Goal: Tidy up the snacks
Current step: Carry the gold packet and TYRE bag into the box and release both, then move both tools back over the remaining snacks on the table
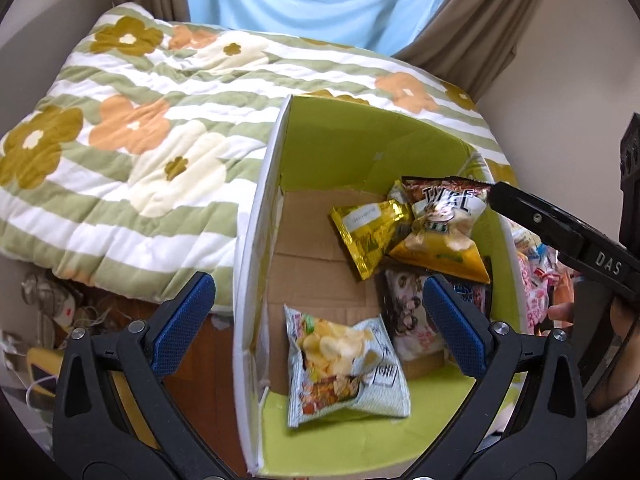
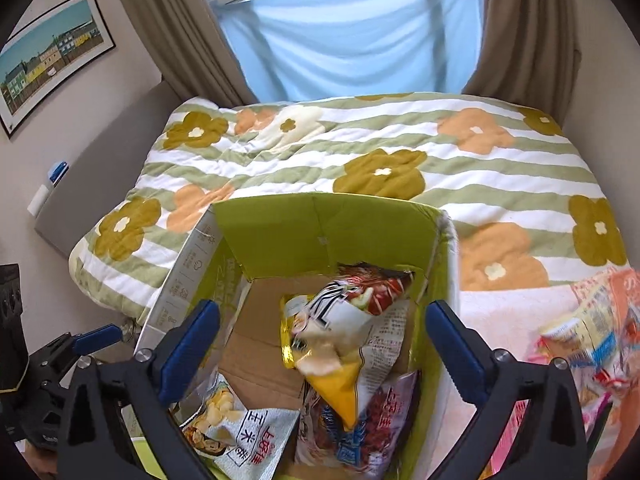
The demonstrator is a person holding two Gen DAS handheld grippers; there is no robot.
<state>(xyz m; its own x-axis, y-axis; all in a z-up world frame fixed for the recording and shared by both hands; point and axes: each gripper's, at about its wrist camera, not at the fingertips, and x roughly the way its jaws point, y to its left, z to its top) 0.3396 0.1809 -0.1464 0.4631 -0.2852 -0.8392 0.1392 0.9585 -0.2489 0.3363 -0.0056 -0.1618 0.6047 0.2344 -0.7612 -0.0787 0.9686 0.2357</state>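
An open cardboard box with green inner walls (image 1: 360, 136) (image 2: 304, 224) stands against the bed and holds several snack bags. A pale chip bag (image 1: 344, 364) (image 2: 240, 432) lies at its near end. A gold bag (image 1: 370, 236) and a yellow and white chip bag (image 1: 444, 228) (image 2: 340, 344) lie at the far right, over a dark bag (image 1: 408, 312) (image 2: 376, 412). My left gripper (image 1: 318, 322) is open and empty above the box. My right gripper (image 2: 322, 344) is open over the box, the yellow bag loose below it; its finger (image 1: 536, 216) also shows in the left wrist view.
A flowered striped quilt (image 1: 140, 140) (image 2: 400, 160) covers the bed behind the box. More snack packs lie in a heap right of the box (image 1: 536, 280) (image 2: 592, 340). Cables and clutter (image 1: 52, 312) sit on the floor at the left. Curtains and a blue cloth (image 2: 352, 40) hang behind.
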